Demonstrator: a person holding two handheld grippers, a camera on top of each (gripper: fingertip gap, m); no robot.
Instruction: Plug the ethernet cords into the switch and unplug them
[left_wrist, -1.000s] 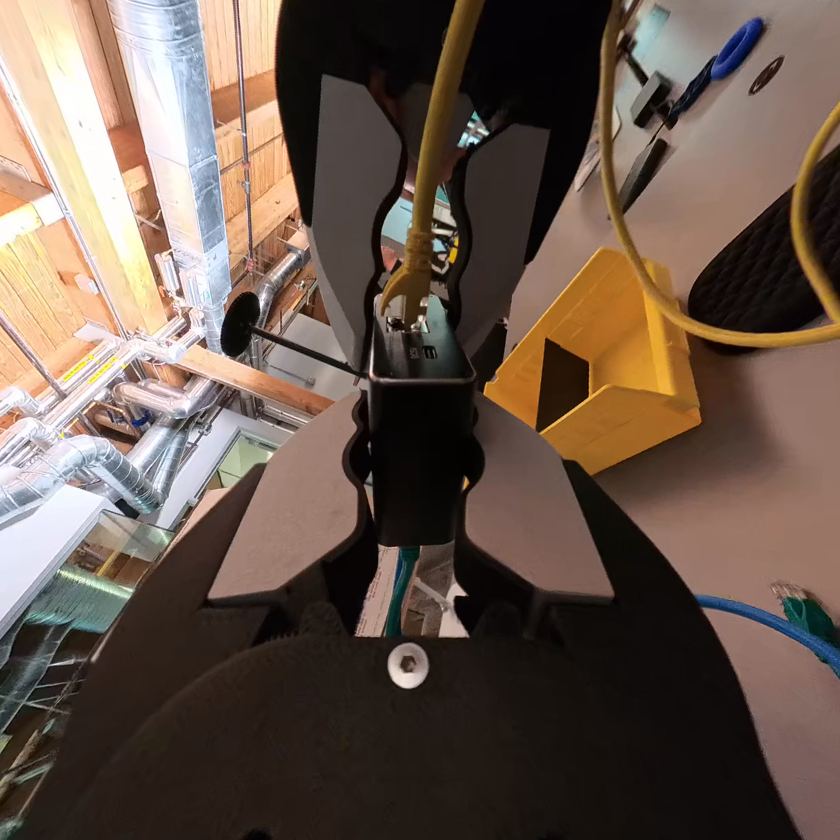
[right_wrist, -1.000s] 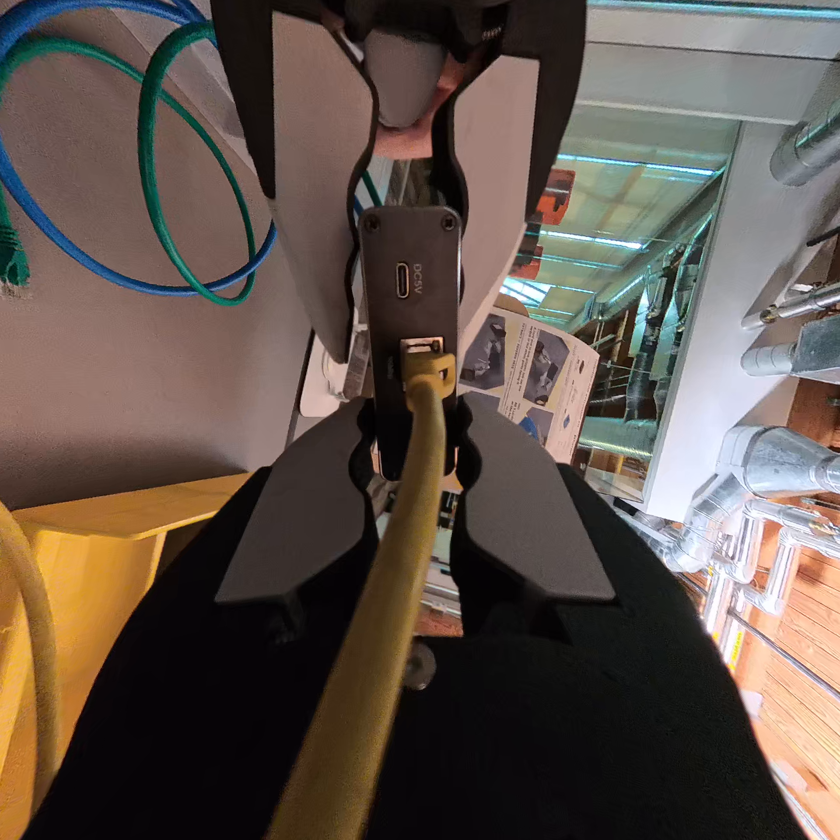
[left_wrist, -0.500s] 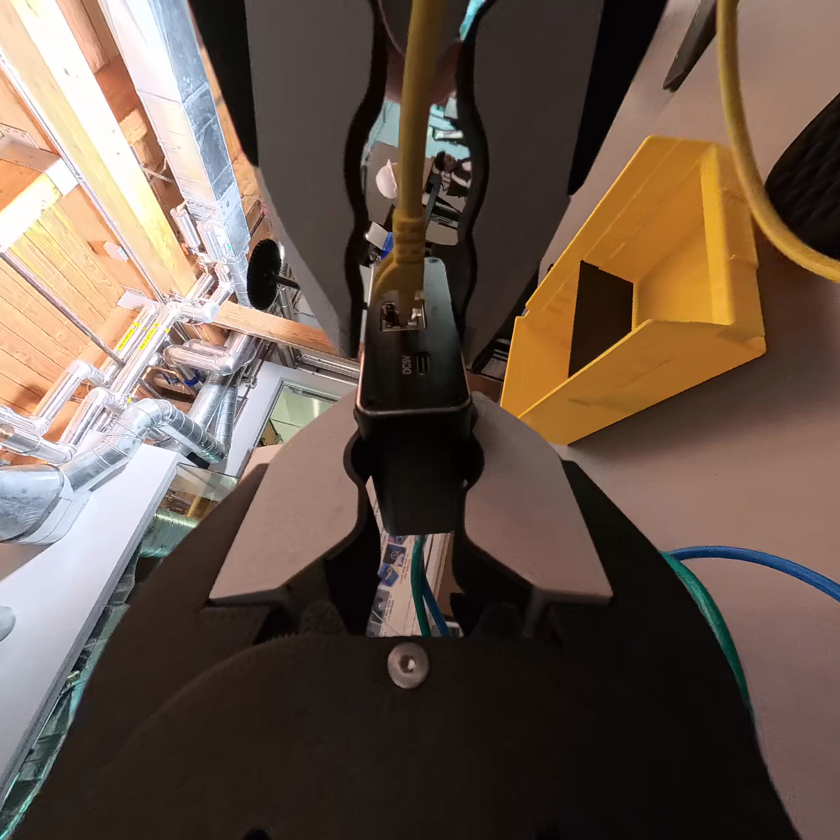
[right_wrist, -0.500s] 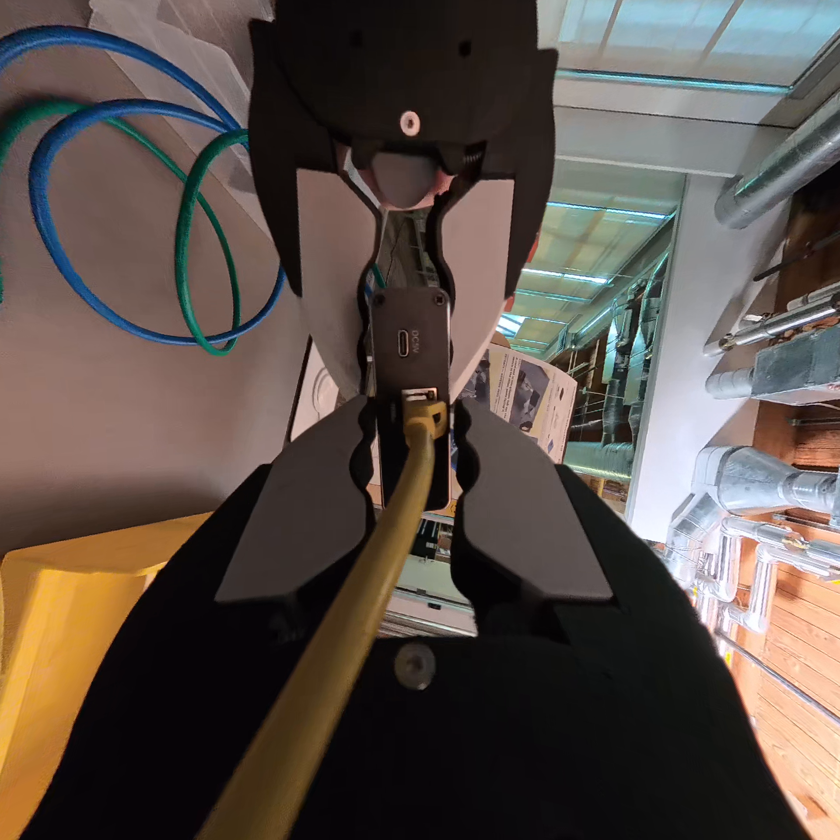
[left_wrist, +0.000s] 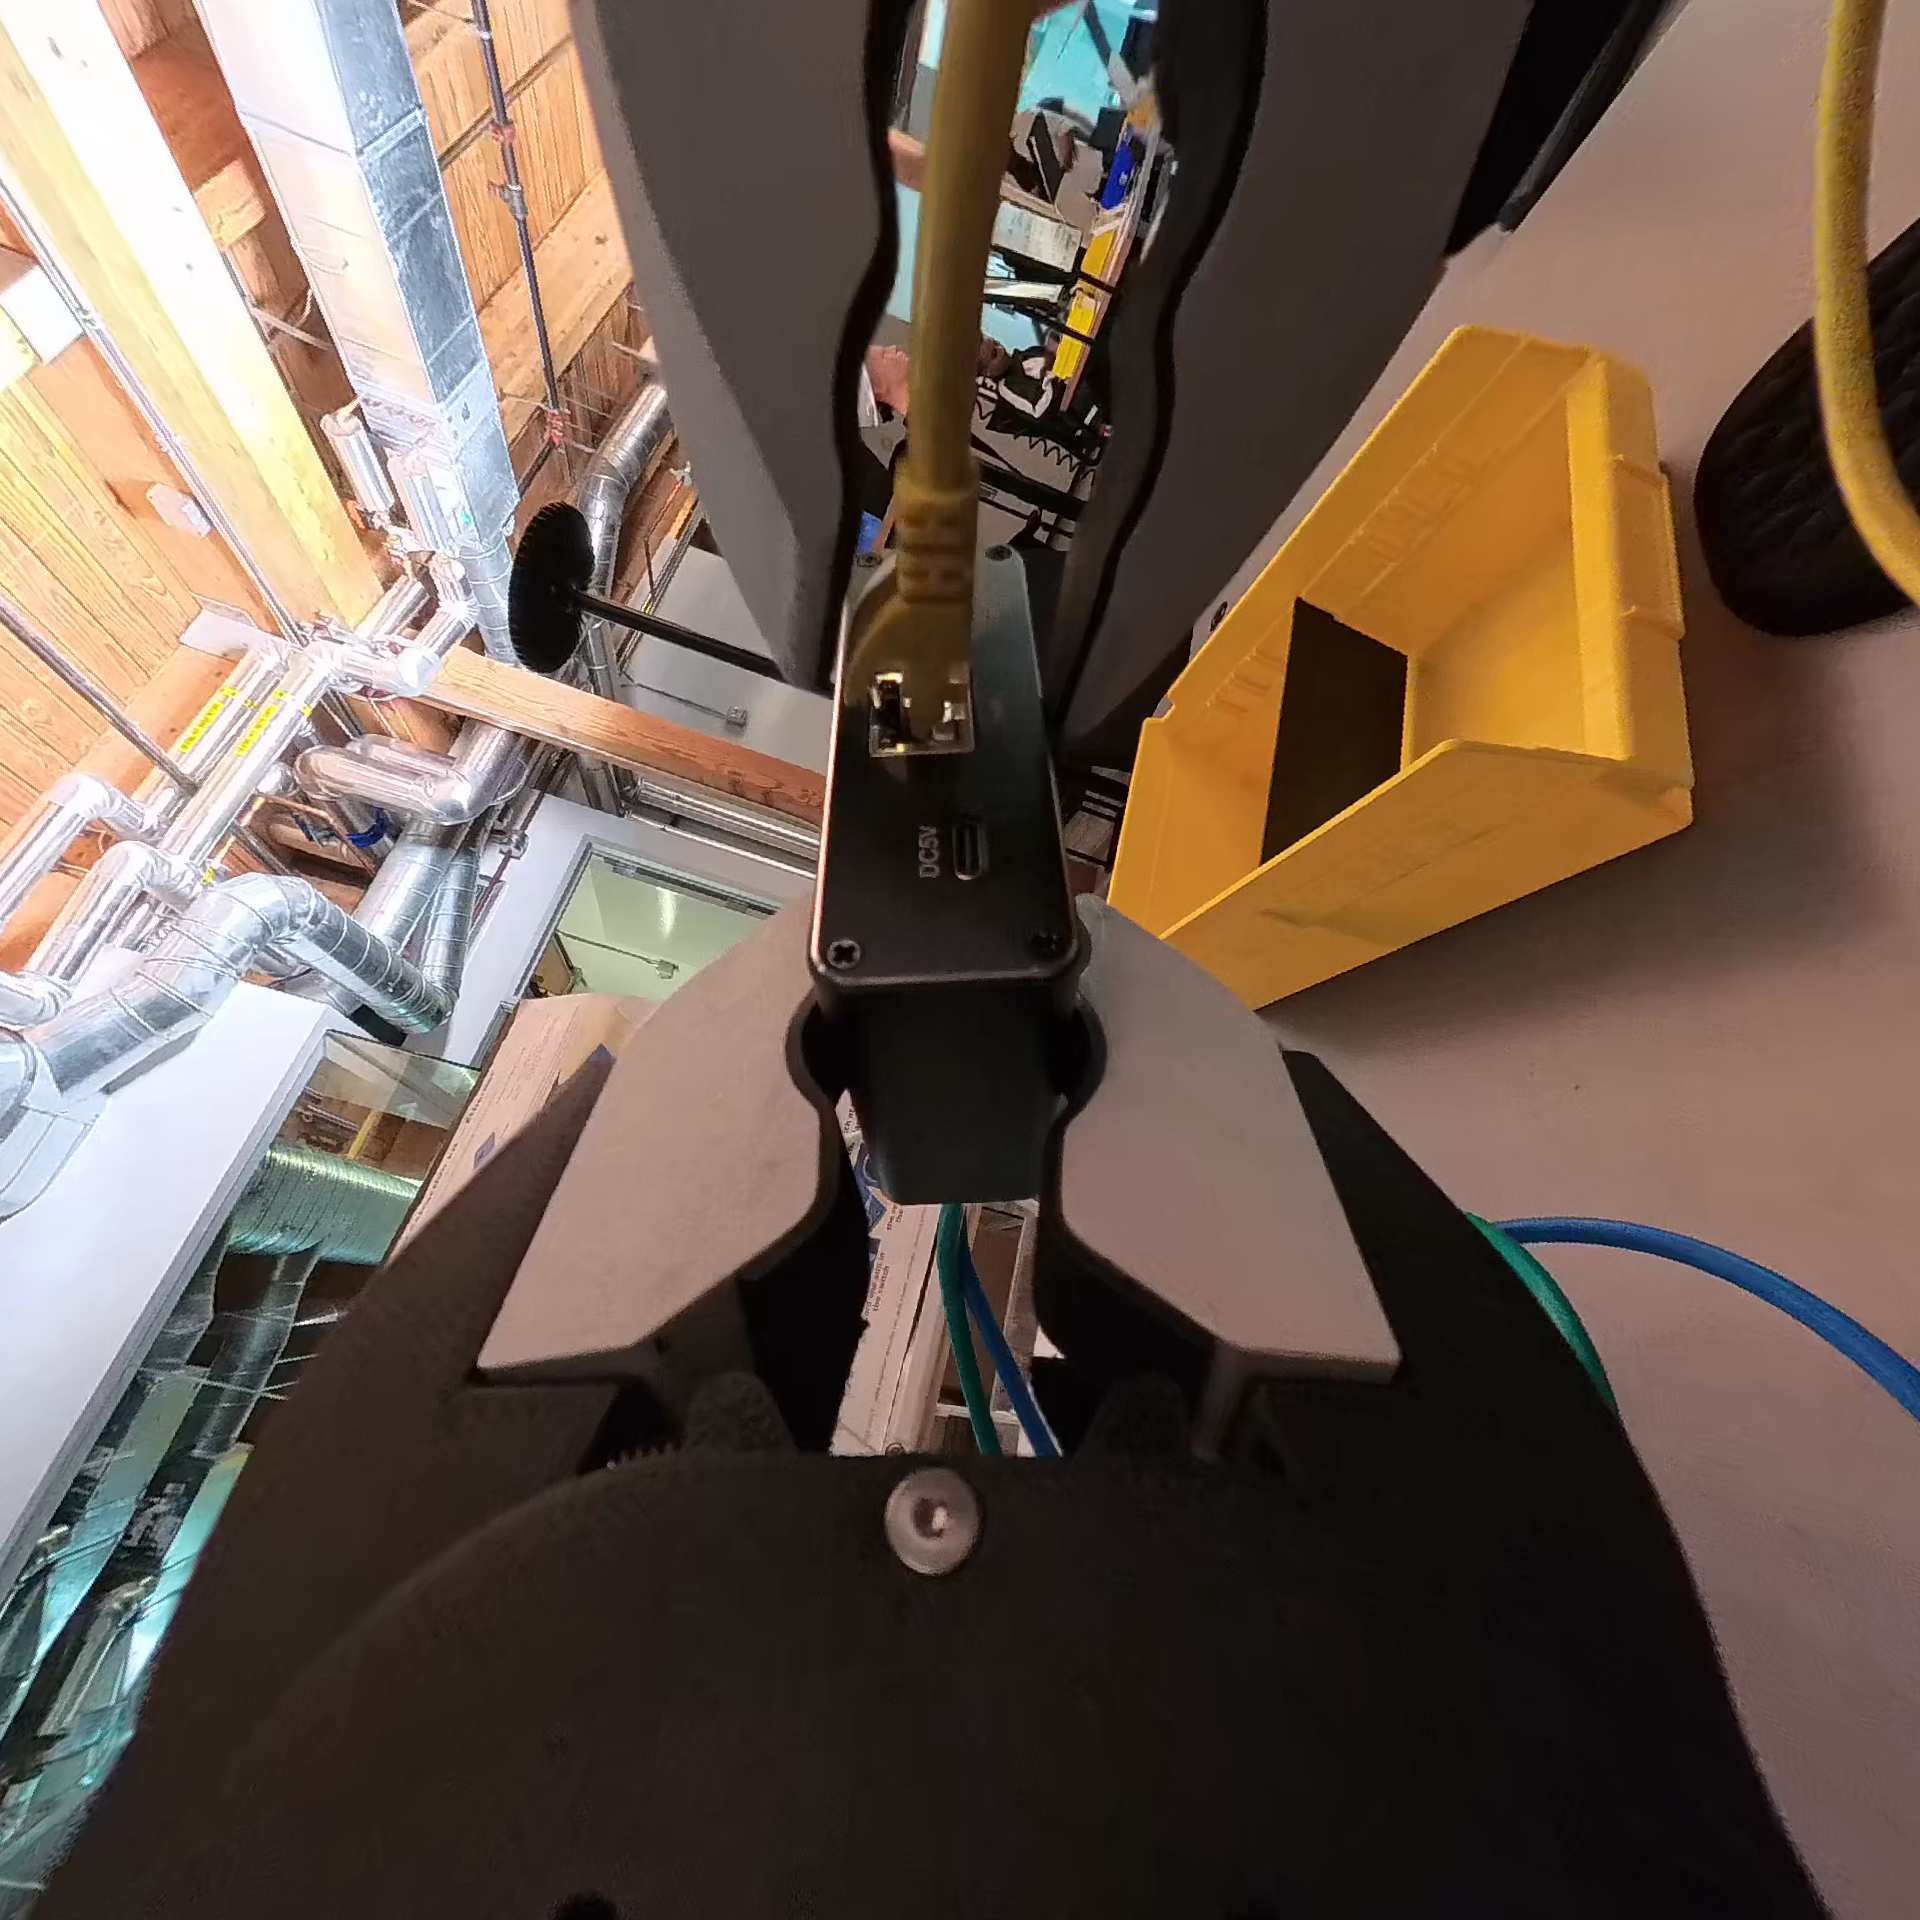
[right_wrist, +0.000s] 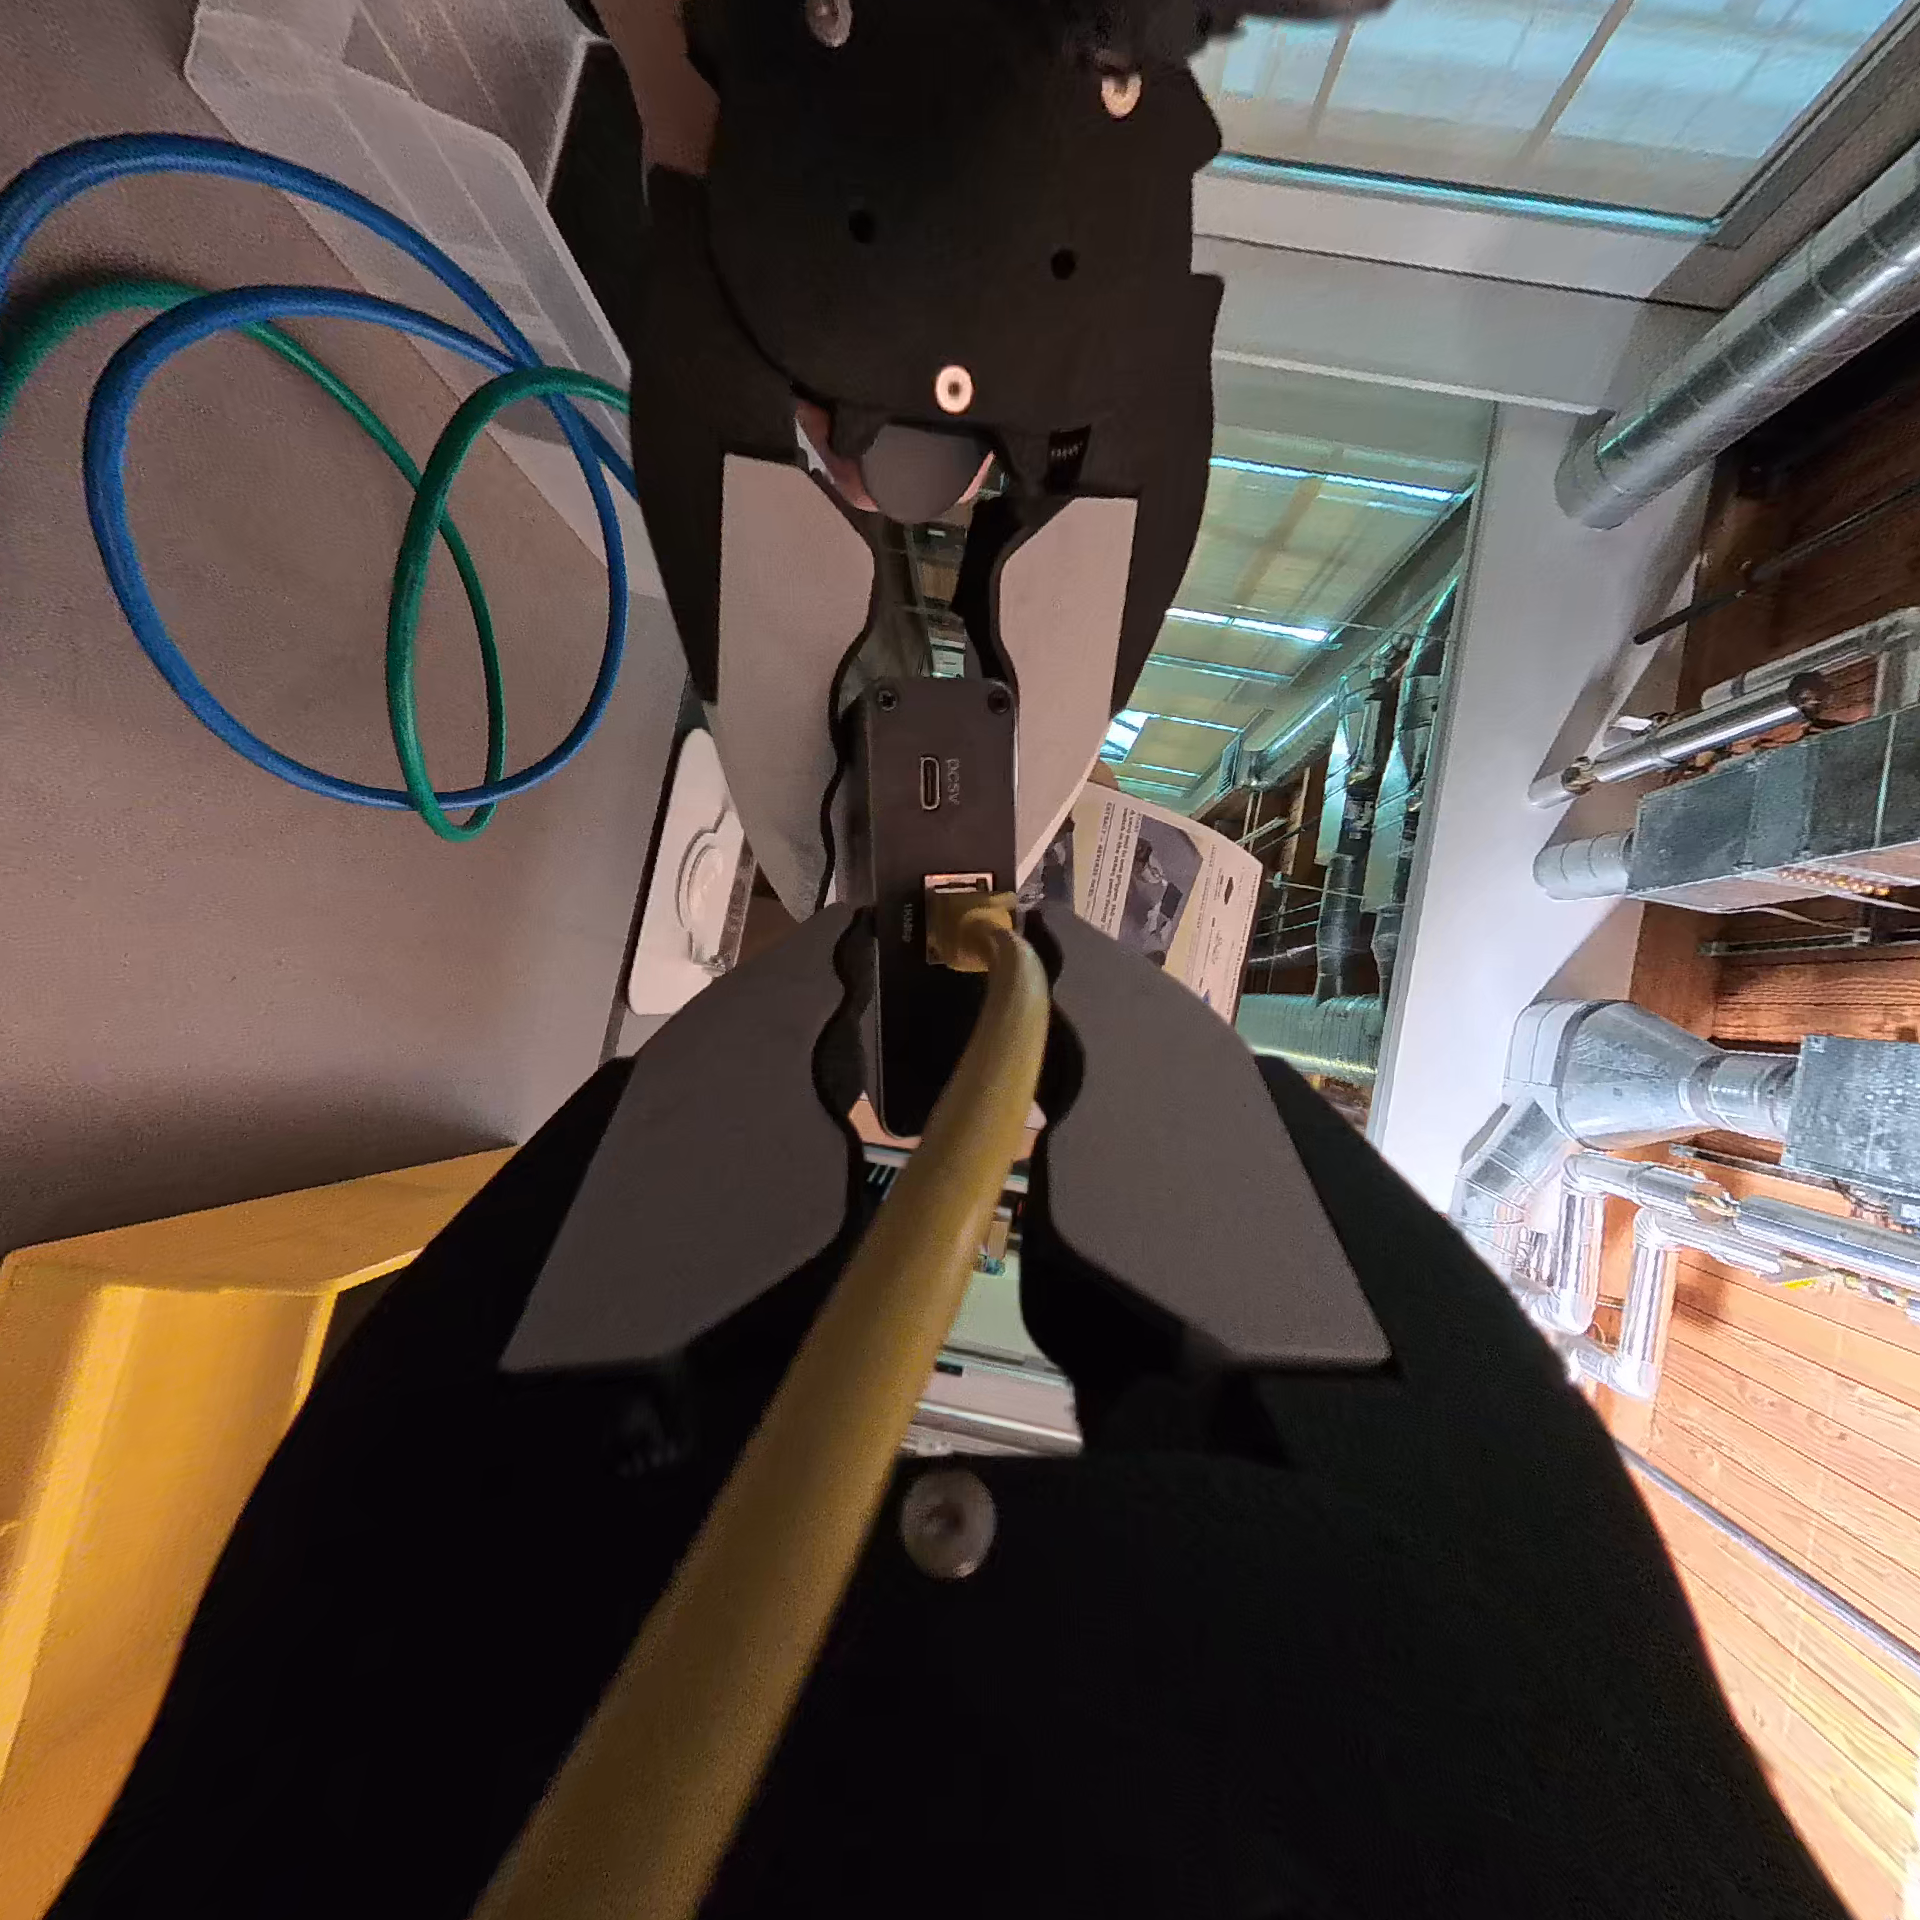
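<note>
My left gripper (left_wrist: 940, 1018) is shut on the black switch (left_wrist: 940, 862), held in the air above the grey table (left_wrist: 1558, 1091). A yellow ethernet cord (left_wrist: 940, 312) ends in a plug (left_wrist: 925, 644) that sits in the switch's port. My right gripper (right_wrist: 951, 997) is open, its fingers on either side of the yellow cord (right_wrist: 883, 1299) and of the switch's end (right_wrist: 940, 810). Blue (left_wrist: 997, 1382) and green (left_wrist: 951, 1320) cords run out behind the switch; their ends are hidden.
A yellow bin (left_wrist: 1455, 675) lies on the table beside a black pad (left_wrist: 1787, 499). Loops of blue cord (right_wrist: 135, 582) and green cord (right_wrist: 416, 623) lie on the table near a clear plastic box (right_wrist: 395, 156). Pipes and wooden beams show behind. The gap from one gripper's tips to the other's is roughly 5 cm.
The switch has tilted so its port face shows more fully in the left wrist view. In the right wrist view the switch now looks farther off. The yellow plug stays in the port.
</note>
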